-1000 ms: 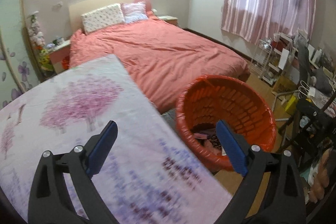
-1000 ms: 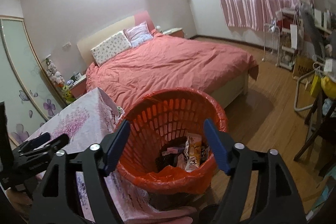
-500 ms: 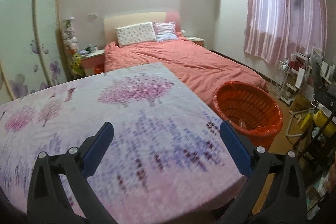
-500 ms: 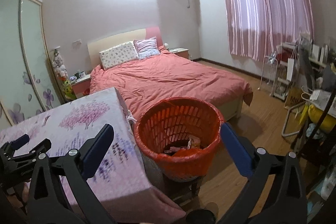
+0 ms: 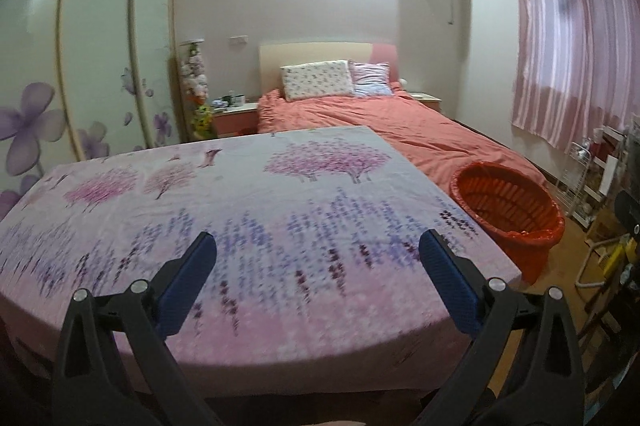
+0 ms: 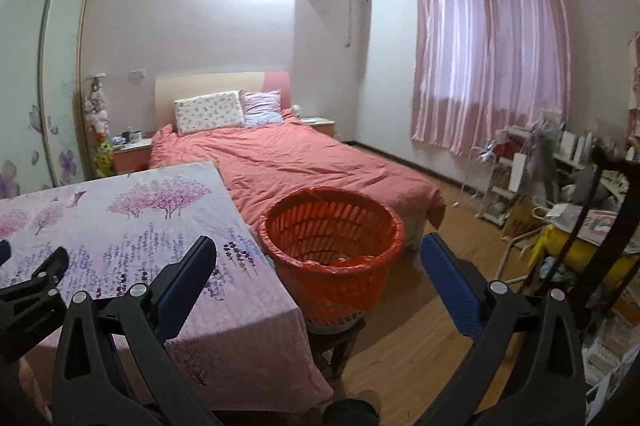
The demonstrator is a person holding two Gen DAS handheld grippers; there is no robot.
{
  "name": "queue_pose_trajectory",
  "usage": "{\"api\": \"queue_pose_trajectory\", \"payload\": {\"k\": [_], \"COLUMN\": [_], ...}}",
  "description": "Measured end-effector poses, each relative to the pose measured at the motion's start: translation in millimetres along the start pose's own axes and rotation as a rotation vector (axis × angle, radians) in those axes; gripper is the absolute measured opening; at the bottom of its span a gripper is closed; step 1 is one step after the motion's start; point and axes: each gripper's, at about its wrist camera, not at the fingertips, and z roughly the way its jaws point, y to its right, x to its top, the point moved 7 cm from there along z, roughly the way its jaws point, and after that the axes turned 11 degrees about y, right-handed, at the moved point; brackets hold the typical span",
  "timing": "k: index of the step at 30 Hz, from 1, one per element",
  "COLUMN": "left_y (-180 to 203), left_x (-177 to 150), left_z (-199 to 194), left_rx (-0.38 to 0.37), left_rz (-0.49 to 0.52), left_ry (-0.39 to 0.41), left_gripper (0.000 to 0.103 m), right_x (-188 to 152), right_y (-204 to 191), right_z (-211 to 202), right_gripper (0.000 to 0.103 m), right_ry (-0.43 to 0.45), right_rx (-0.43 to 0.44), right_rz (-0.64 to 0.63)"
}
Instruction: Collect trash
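Note:
An orange mesh trash basket [image 6: 332,246] with an orange liner stands on a dark stool beside the table; it also shows in the left wrist view [image 5: 508,210]. A bit of trash shows inside it. The table with a pink and purple floral cloth [image 5: 248,210] has nothing on it; it also shows in the right wrist view [image 6: 120,226]. My left gripper [image 5: 318,258] is open and empty, above the table's near edge. My right gripper [image 6: 318,258] is open and empty, held back from the basket. The left gripper's arm shows at the left of the right wrist view [image 6: 32,290].
A bed with a red cover [image 6: 304,162] stands behind the table and basket. A wardrobe with flowered sliding doors [image 5: 80,66] is at the left. A cluttered rack and desk [image 6: 560,186] stand at the right on the wooden floor [image 6: 420,326].
Both grippers have pulled back and up from the basket. The left view has swung left over the table. The basket now looks smaller and farther away.

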Motion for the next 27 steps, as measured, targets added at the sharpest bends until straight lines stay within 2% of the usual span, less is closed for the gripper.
{"api": "queue_pose_trajectory", "payload": {"k": [4, 15, 20, 27], "left_y": [-7.0, -16.0, -19.4, -23.0], "left_x": [-4.8, -15.8, -19.1, -25.6], "left_z": [-11.7, -22.5, -21.7, -20.4], "left_rx": [0.036, 0.093, 0.101, 0.110], "left_rz": [-0.020, -0.044, -0.054, -0.058], "left_ry": [0.001, -0.011, -0.022, -0.040], "left_gripper": [0.099, 0.099, 0.099, 0.099], "right_x": [-5.1, -23.0, -33.4, -39.1], "right_y": [0.0, -9.4, -12.0, -12.6], "right_z": [-7.8, -18.1, -16.3, -17.9], "right_gripper": [0.101, 0.101, 0.101, 0.101], "right_ry": [-0.008, -0.072, -0.134, -0.158], "right_rx": [-0.024, -0.021, -0.007, -0.011], "right_rz": [0.021, 0.022, 0.031, 0.032]}}
